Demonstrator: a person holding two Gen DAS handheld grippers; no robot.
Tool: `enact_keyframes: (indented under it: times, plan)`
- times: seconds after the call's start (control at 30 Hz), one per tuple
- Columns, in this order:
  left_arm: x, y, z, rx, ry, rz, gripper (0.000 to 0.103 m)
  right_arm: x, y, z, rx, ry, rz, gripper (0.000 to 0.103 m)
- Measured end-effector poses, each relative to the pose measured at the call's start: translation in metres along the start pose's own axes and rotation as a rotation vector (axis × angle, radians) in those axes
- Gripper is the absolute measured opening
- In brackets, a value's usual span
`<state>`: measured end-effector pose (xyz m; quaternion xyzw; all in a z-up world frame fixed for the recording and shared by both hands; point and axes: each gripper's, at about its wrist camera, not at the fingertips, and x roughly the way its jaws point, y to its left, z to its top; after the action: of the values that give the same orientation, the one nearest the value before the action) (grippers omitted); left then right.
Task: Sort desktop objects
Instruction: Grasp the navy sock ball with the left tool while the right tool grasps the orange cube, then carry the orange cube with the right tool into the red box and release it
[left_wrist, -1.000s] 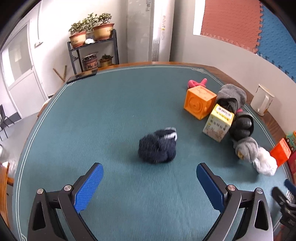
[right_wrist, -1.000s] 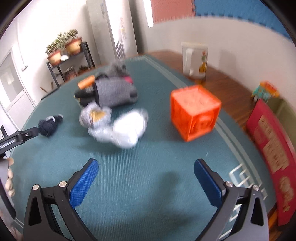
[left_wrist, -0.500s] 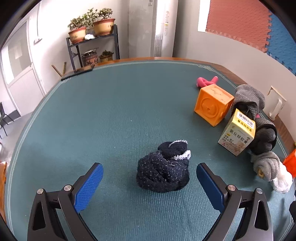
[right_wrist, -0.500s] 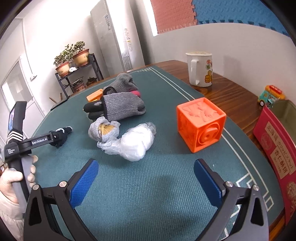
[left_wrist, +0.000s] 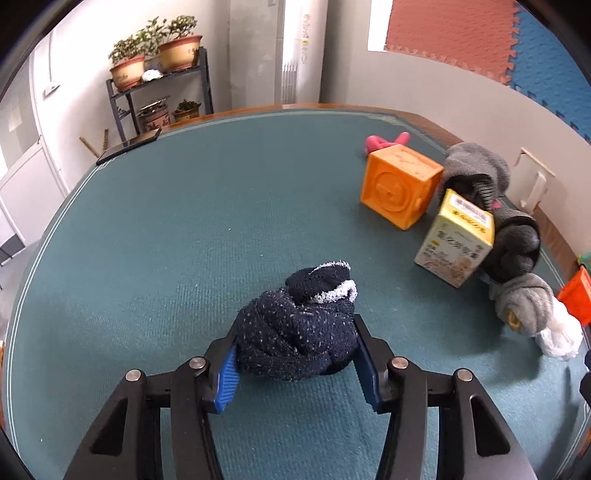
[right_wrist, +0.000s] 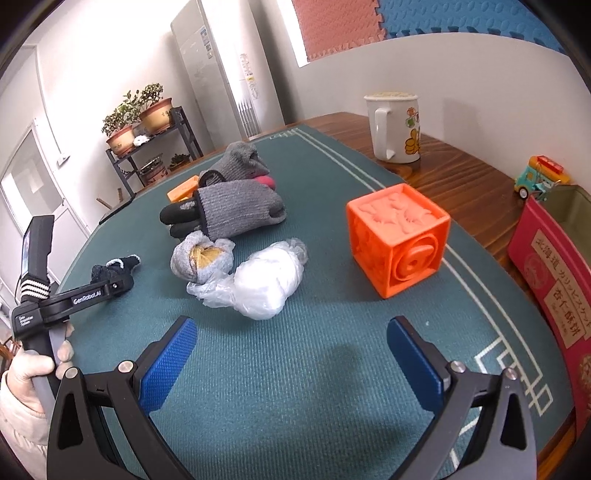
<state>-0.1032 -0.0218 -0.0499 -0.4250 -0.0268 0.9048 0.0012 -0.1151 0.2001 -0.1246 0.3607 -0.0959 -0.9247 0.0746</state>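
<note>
Teal green felt (left_wrist: 184, 240) covers the round wooden table, with a plant shelf and a tall white air conditioner against the far wall. Half a second ago the left gripper (left_wrist: 295, 363) stood wide open with the dark navy rolled sock ball, speckled white with a white-trimmed cuff (left_wrist: 299, 332), lying between its fingers; now the blue pads (left_wrist: 226, 376) have closed in and press both flanks of the sock, so it is clenched on the bundle, which appears to rest on the felt, not yet lifted. The right wrist view confirms this from the side: the left gripper's black finger lies against the sock at the left of the table.

That means the grasp is made, and the likely next step is to lift the sock and carry it to wherever the soft items belong.

Meanwhile, the right gripper (right_wrist: 291, 360) hangs released, jaws wide apart, over bare felt, near a white plastic-wrapped bundle (right_wrist: 264, 286) and an orange embossed rubber cube (right_wrist: 400, 240). Far right of the sock sit a lighter orange cube (left_wrist: 400, 186), a yellow carton (left_wrist: 456, 243) and grey knitted gloves (right_wrist: 236, 212), all still unsorted.
</note>
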Motion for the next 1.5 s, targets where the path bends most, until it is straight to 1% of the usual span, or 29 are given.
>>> enact_keyframes:
  times: [0.07,0.1,0.17,0.23,0.4,0.53,0.87,1.1,1.2,1.27,1.3,1.33,1.5]
  plan:
    - [-0.005,-0.003,-0.001,0.007,-0.012,-0.015,0.055,-0.006,-0.001,0.002,-0.02,-0.032,-0.045,0.103]
    - [-0.006,-0.004,-0.002,-0.014,-0.018,-0.004,0.055,-0.009,-0.002,0.004,-0.027,-0.043,-0.056,0.103]
    - [-0.011,-0.003,-0.003,-0.006,-0.02,-0.016,0.055,-0.015,-0.005,0.009,-0.042,-0.069,-0.084,0.103]
    - [-0.013,-0.006,-0.004,0.003,-0.018,-0.023,0.055,-0.018,-0.013,0.017,-0.054,-0.092,-0.133,0.103]
    - [-0.016,-0.014,-0.005,0.02,-0.019,-0.03,0.055,-0.011,-0.035,0.034,-0.045,-0.074,-0.176,0.103]
    - [-0.018,-0.02,-0.006,0.031,-0.022,-0.032,0.055,0.001,-0.043,0.045,-0.067,-0.059,-0.201,0.103]
    - [-0.014,-0.025,-0.007,0.041,-0.013,-0.024,0.055,0.033,-0.046,0.052,-0.075,0.003,-0.178,0.103]
    - [-0.009,-0.027,-0.008,0.049,0.0,-0.02,0.055,0.04,-0.042,0.053,-0.077,0.023,-0.16,0.102]
    - [-0.007,-0.028,-0.008,0.052,0.003,-0.018,0.055,0.04,-0.044,0.053,-0.072,0.03,-0.154,0.095]
    - [-0.006,-0.028,-0.008,0.053,0.008,-0.014,0.055,0.043,-0.046,0.053,-0.063,0.045,-0.158,0.08]
    - [-0.005,-0.029,-0.008,0.053,0.01,-0.013,0.055,0.044,-0.047,0.052,-0.055,0.051,-0.169,0.076]
    - [-0.004,-0.029,-0.008,0.053,0.011,-0.012,0.055,0.044,-0.05,0.052,-0.043,0.053,-0.178,0.068]
    - [-0.004,-0.029,-0.008,0.055,0.012,-0.01,0.055,0.039,-0.055,0.052,-0.012,0.038,-0.168,0.065]
